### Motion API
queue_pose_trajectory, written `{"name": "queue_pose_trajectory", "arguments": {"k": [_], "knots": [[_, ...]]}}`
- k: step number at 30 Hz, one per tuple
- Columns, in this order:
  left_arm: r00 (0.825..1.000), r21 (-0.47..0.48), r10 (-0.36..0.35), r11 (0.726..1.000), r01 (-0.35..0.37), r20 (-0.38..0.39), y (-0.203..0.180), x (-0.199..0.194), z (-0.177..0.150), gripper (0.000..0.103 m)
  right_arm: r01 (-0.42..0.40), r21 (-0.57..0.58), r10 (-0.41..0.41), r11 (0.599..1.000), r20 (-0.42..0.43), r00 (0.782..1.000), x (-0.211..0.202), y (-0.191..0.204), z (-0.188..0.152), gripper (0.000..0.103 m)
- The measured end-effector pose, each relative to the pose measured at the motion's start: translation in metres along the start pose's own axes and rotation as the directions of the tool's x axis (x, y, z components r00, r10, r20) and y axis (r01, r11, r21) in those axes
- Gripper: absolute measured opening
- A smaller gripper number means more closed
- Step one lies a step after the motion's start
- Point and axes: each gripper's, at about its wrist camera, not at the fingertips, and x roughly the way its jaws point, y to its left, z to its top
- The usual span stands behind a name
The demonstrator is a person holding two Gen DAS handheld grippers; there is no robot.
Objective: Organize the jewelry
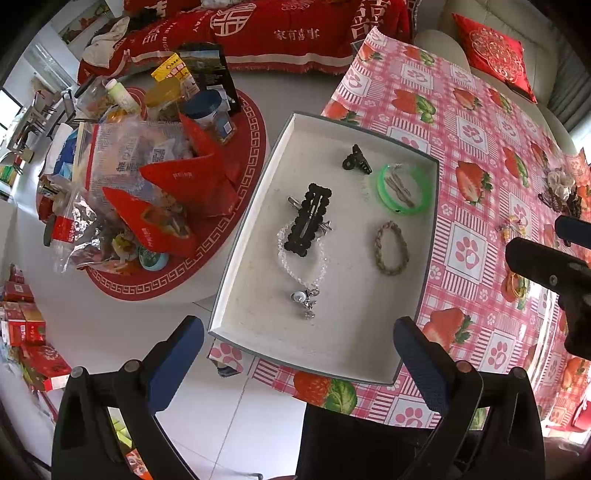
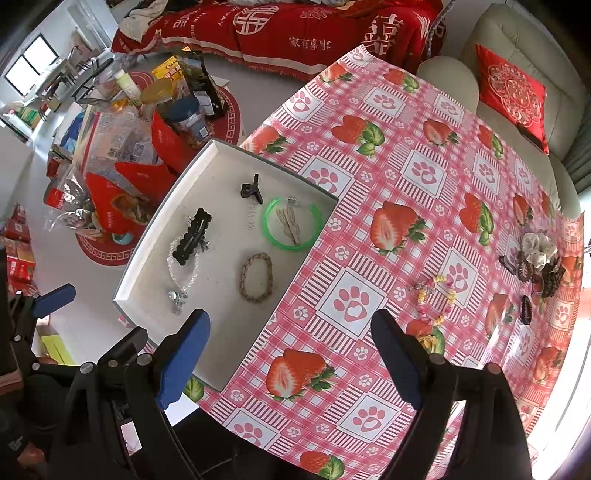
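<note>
A tabletop [image 2: 402,155] covered with a pink checked cloth printed with strawberries and paw prints is seen in a living room, with a red-draped sofa [image 2: 280,33] behind it. On the cloth's left edge a shallow white tray [image 1: 424,266] is set, partly overhanging the floor. In the tray are laid a black scalloped hair clip [image 1: 308,219] across a clear bead bracelet [image 1: 295,258], a small black claw clip [image 1: 356,159], a green bangle [image 1: 404,188] ringing two thin hairpins, and a braided tan bracelet [image 1: 392,248]. Faint writing on the tray floor beside the bangle cannot be read. Out on the cloth, well apart from the tray, a pastel bead bracelet [image 2: 436,299] is found, and farther right a heap of scrunchies and dark clips [image 2: 539,262]. White Chinese characters are printed on the sofa's red cover; they are not clearly legible. Beside the tabletop a low round table [image 1: 236,258] is crowded with red snack bags and jars.

The left gripper [image 1: 299,360] is held above the tray's near end, jaws apart and empty. The right gripper [image 2: 290,350] is held over the cloth, jaws likewise wide and empty.
</note>
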Motion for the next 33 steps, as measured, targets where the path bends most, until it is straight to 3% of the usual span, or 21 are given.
{"name": "queue_pose_trajectory", "arguments": {"k": [25,33], "knots": [[1.000,0.005,0.005,1.000,-0.005,-0.027,0.0014,0.0057,0.0025,0.103,-0.001,-0.002,0.001,1.000,-0.010,1.000,0.0021,0.0037,-0.0057,0.090],[1.000,0.025,0.006,1.000,-0.006,-0.003,-0.0014,0.0013,0.0034,0.103,-0.005,0.004,0.005,1.000,-0.013,1.000,0.0035,0.0047,-0.0046,0.090]]}}
